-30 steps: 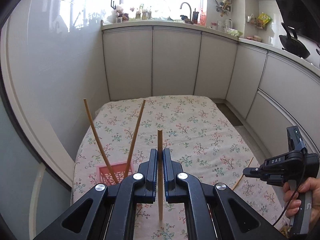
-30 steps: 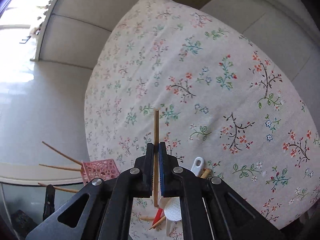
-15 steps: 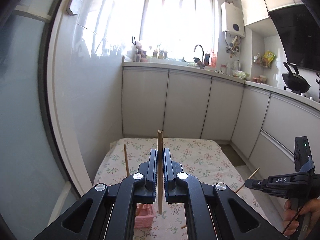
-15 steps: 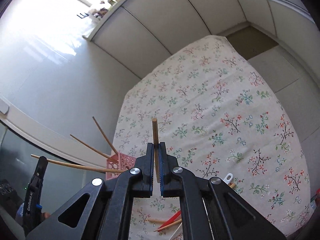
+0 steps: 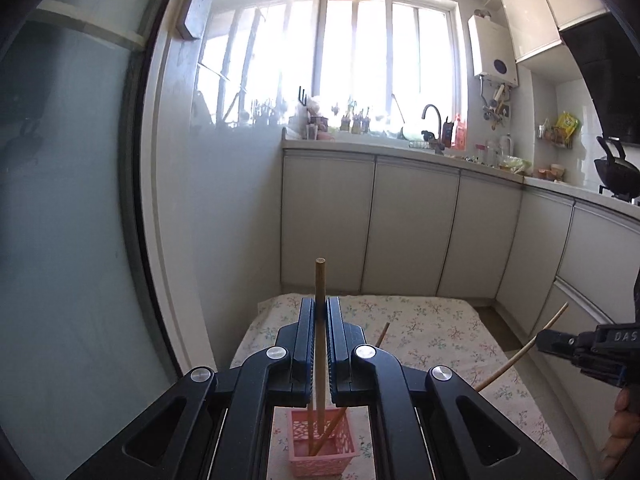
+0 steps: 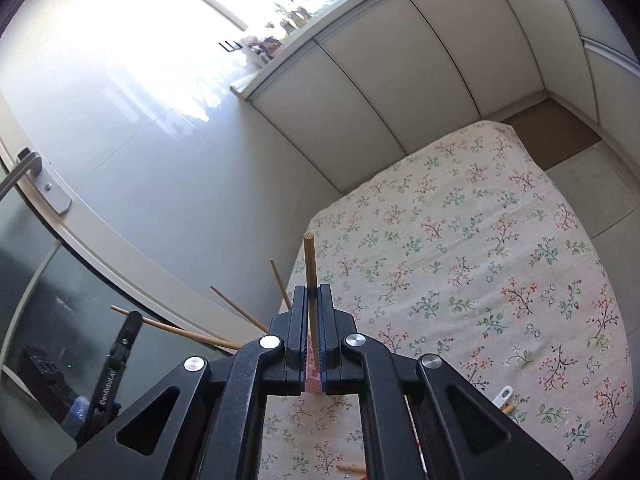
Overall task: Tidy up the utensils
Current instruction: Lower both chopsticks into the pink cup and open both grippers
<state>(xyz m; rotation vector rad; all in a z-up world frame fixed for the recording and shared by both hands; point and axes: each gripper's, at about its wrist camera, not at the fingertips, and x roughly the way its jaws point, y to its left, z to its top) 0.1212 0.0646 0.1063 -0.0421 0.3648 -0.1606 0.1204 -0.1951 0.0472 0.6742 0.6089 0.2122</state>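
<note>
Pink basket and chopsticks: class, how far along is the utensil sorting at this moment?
Done: two chopsticks already stand in the pink basket. In hand: the left gripper and the right gripper are each shut on one chopstick. Left: those two, plus the utensils lying on the floral cloth.

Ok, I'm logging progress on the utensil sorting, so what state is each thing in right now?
left gripper: shut on a chopstick, upright
right gripper: shut on another chopstick
pink basket: upright on the tablecloth, holding two slanted chopsticks
floral tablecloth: spread flat
white utensil: lying loose on the tablecloth
</note>
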